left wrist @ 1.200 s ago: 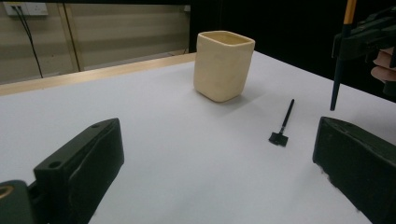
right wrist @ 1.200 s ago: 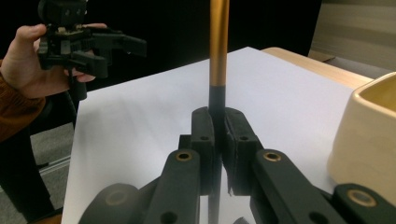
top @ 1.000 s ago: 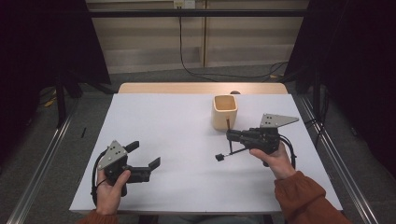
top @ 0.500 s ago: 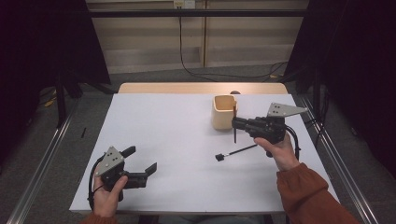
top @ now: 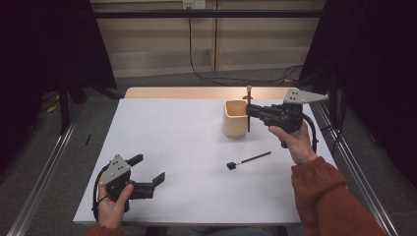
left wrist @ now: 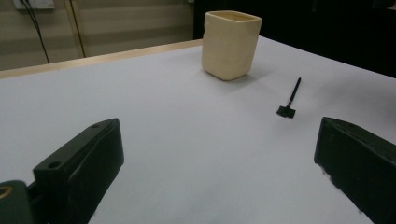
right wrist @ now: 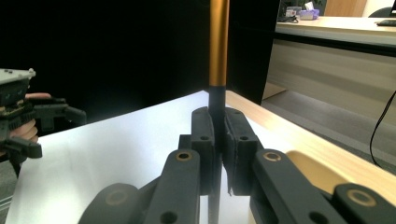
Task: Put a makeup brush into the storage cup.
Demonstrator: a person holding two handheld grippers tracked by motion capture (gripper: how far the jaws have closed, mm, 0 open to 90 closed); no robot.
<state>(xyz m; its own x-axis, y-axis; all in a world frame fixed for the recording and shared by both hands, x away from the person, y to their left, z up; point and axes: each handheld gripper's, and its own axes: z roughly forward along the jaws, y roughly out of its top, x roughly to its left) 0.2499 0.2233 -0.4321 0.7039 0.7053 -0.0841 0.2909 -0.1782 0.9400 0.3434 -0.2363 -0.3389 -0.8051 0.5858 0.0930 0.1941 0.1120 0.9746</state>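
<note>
Over the cup (top: 235, 118) on the white counter (top: 177, 147) | right gripper (top: 251, 111) pinches a brush (top: 249, 105) upright, apparently to drop it in | second brush (top: 249, 160) lies nearby | left gripper (top: 150, 173) rests idle, jaws spread.

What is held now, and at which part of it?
The right gripper holds a brush upright by its dark lower shaft; the left gripper holds nothing.

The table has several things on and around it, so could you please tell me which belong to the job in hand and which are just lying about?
In the job:
- right gripper, shut on an upright brush beside the cup
- cream cup
- small black brush lying on the white table

Lying about:
- left gripper, open, holding nothing
- wall cables
</note>
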